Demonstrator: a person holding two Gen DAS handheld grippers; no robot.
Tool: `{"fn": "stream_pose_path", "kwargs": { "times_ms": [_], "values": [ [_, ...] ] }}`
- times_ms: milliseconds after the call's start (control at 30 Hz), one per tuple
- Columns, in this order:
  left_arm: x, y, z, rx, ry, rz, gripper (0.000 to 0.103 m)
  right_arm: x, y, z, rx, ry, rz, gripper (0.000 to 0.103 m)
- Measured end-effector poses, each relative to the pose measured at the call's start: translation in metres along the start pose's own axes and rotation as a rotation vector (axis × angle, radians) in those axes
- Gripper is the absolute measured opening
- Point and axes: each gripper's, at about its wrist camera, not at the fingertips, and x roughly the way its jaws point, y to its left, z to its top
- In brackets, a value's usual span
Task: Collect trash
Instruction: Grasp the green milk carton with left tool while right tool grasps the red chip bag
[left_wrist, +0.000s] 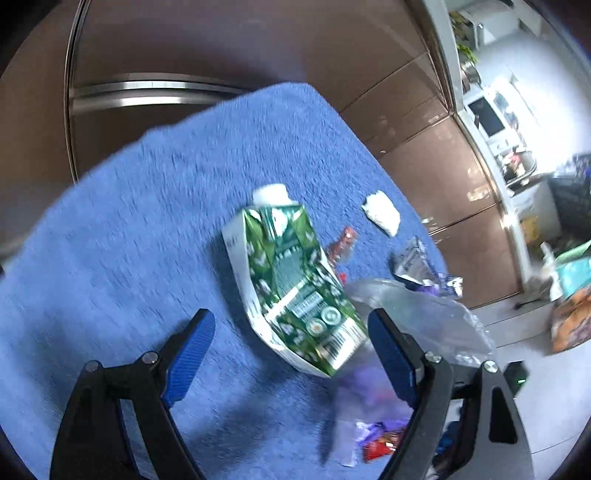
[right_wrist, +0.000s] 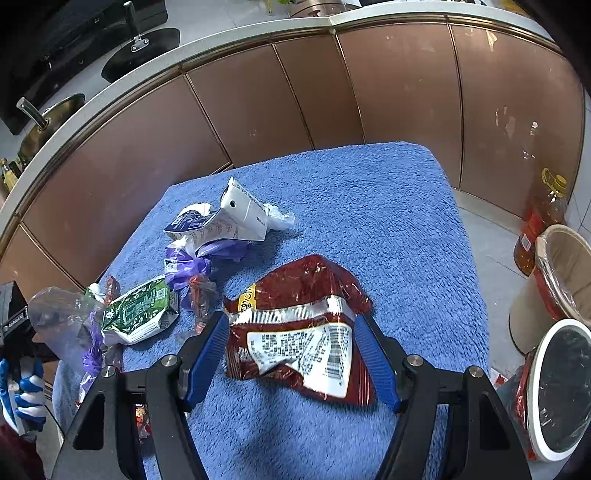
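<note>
A crumpled red snack bag (right_wrist: 295, 347) sits between the blue pads of my right gripper (right_wrist: 291, 319), which press on both its sides above the blue towel (right_wrist: 369, 206). A squashed green carton (left_wrist: 291, 280) lies on the towel (left_wrist: 147, 221) between the fingers of my left gripper (left_wrist: 291, 321). That gripper stands wide open, its pads apart from the carton. The right wrist view shows the same carton (right_wrist: 136, 310) at the towel's left edge. A clear plastic bag (left_wrist: 417, 310) lies beside the left gripper's right finger.
More litter lies on the towel: a white carton (right_wrist: 243, 214), purple wrappers (right_wrist: 188, 266), a white tissue wad (left_wrist: 382, 212), a red wrapper (left_wrist: 341, 245). Lined bins (right_wrist: 565, 269) (right_wrist: 554, 387) and an oil bottle (right_wrist: 543, 218) stand on the floor at right. Brown cabinets (right_wrist: 258, 110) curve behind.
</note>
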Motion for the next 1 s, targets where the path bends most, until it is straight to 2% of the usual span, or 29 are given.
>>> {"fn": "stream_pose_path", "kwargs": {
  "times_ms": [233,467,600,667,733,800,900,1000],
  "values": [
    [0.020,0.011,-0.002,-0.124,0.068,-0.109,0.083,0.007,-0.003,0.002,-0.004,0.023,0.029,0.068],
    [0.026,0.028,0.011,-0.252,0.046,-0.215,0.083,0.013,-0.004,0.000,-0.013,0.048,0.041,0.068],
    [0.030,0.025,0.017,-0.251,0.050,-0.222,0.083,0.016,-0.006,0.002,-0.005,0.048,0.040,0.067],
    [0.032,0.022,0.018,-0.239,0.049,-0.217,0.074,0.017,-0.007,0.002,-0.009,0.053,0.034,0.066],
    [0.040,0.020,0.020,-0.242,0.076,-0.239,0.044,0.019,-0.008,0.003,-0.007,0.059,0.033,0.064],
    [0.047,0.018,0.021,-0.243,0.096,-0.243,0.039,0.021,-0.010,0.004,-0.006,0.065,0.034,0.062],
    [0.052,0.015,0.024,-0.227,0.099,-0.227,0.038,0.024,-0.012,0.004,0.001,0.068,0.044,0.059],
    [0.053,0.013,0.030,-0.228,0.085,-0.232,0.028,0.027,-0.014,0.005,0.006,0.073,0.048,0.046]
  ]
}}
